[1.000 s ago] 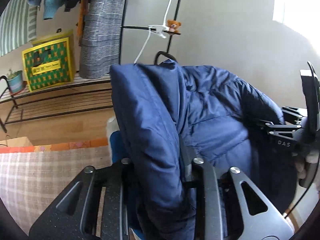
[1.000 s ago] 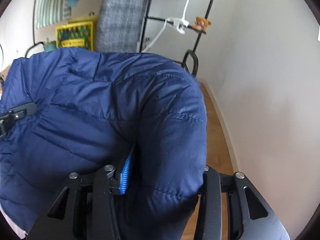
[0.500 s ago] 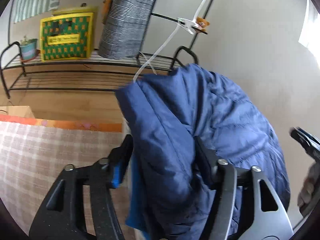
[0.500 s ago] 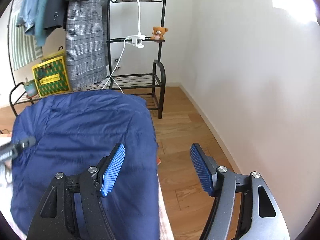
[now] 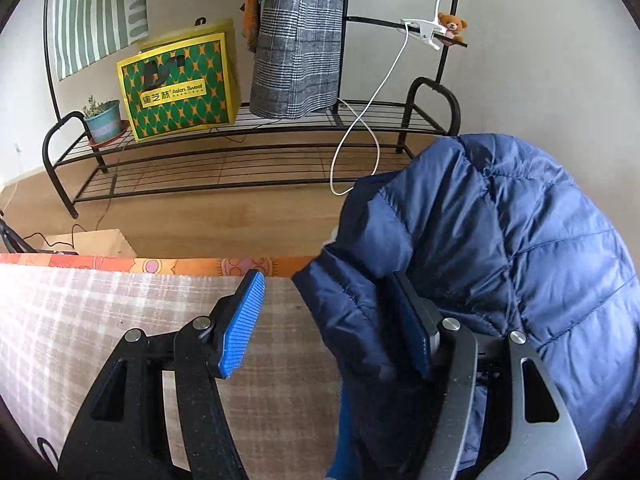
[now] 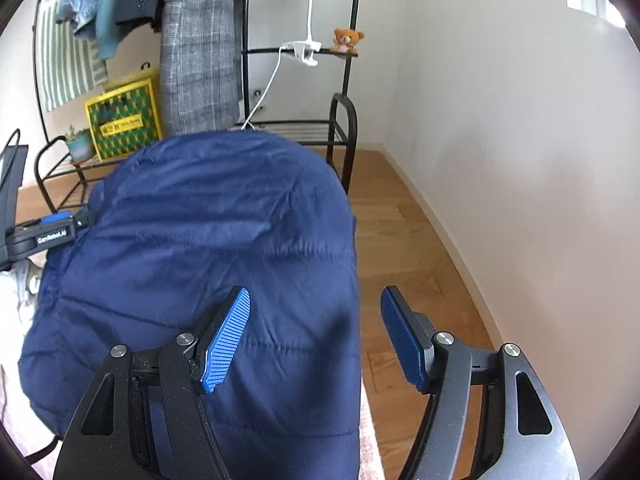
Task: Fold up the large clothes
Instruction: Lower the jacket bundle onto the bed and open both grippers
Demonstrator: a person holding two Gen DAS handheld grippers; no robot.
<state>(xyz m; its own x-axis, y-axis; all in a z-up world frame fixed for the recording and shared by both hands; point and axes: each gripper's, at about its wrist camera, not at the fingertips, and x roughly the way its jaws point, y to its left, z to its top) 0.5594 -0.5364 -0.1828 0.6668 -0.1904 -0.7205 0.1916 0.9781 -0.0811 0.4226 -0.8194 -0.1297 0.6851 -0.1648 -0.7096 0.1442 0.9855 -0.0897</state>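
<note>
A navy blue quilted puffer jacket point(image 5: 500, 248) lies bunched at the right end of the plaid-covered table point(image 5: 100, 320); it also shows in the right wrist view point(image 6: 208, 248). My left gripper point(image 5: 328, 320) is open, jaws wide apart; a fold of the jacket drapes over its right finger point(image 5: 416, 344). My right gripper point(image 6: 316, 332) is open above the jacket's right edge, holding nothing. The left gripper's body point(image 6: 48, 236) shows at the jacket's left side in the right wrist view.
A black metal rack point(image 5: 240, 160) stands behind the table with a green-yellow box point(image 5: 180, 84), a potted plant point(image 5: 102, 118) and a hanging grey plaid garment point(image 5: 300, 40). A white cable point(image 5: 360, 136) dangles from it. Wooden floor point(image 6: 408, 240) and a white wall point(image 6: 520, 160) lie to the right.
Both grippers have opened and let go of the jacket. The jacket has come down from the air onto the table's right end. The left gripper has pulled back to the left.
</note>
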